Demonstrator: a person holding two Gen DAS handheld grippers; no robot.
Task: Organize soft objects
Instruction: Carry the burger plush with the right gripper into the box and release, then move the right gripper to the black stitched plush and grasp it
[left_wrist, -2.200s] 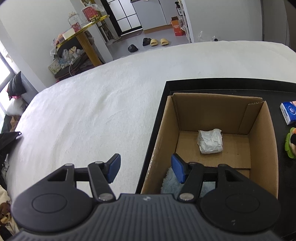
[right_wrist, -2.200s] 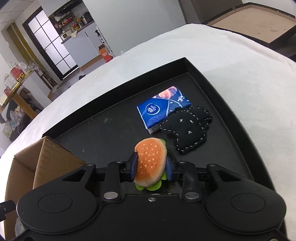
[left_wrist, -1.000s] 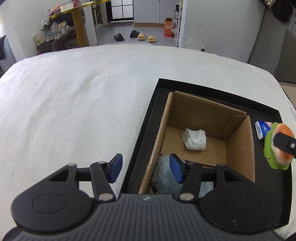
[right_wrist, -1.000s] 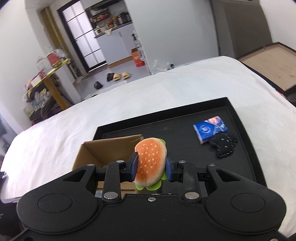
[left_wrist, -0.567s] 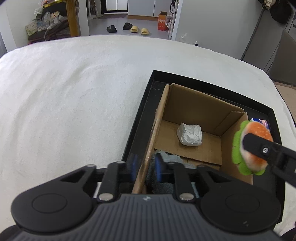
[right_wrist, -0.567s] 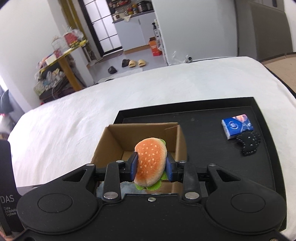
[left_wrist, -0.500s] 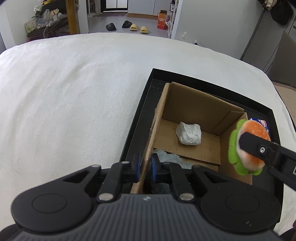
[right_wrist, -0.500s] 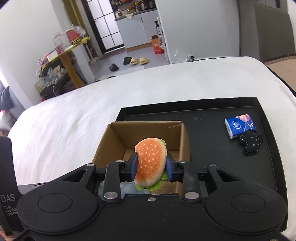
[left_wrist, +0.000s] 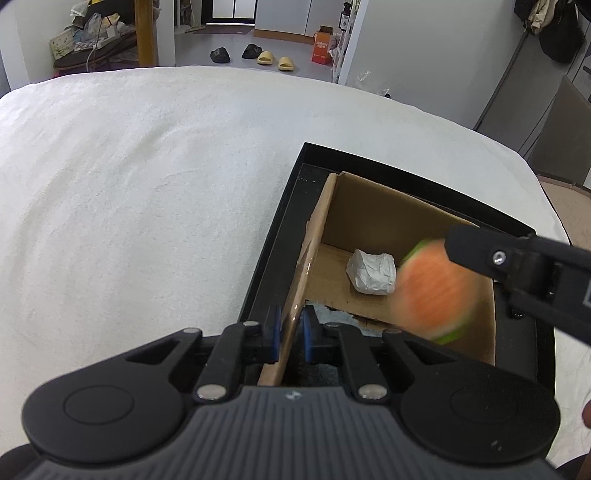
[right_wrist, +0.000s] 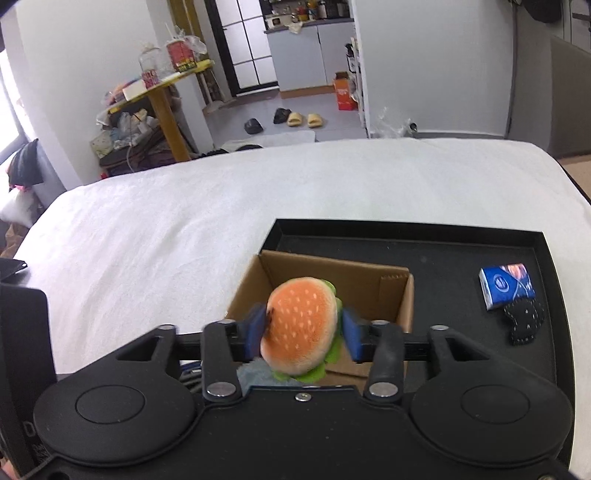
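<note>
The left gripper (left_wrist: 291, 334) pinches the cardboard box (left_wrist: 373, 206) wall to steady it while the right gripper (right_wrist: 302, 334), fingers parted, releases the plush hamburger (right_wrist: 300, 328) above it.

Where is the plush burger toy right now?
In both wrist views the orange-and-green plush burger toy is between the parted fingers of the right gripper, over the open brown cardboard box, above the crumpled white paper ball.

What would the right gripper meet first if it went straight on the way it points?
Probably the box: the right gripper, jaws apart around the burger, points down into its open top, so the floor or far wall comes first. The white wad lies in there too; depth is unclear.
</note>
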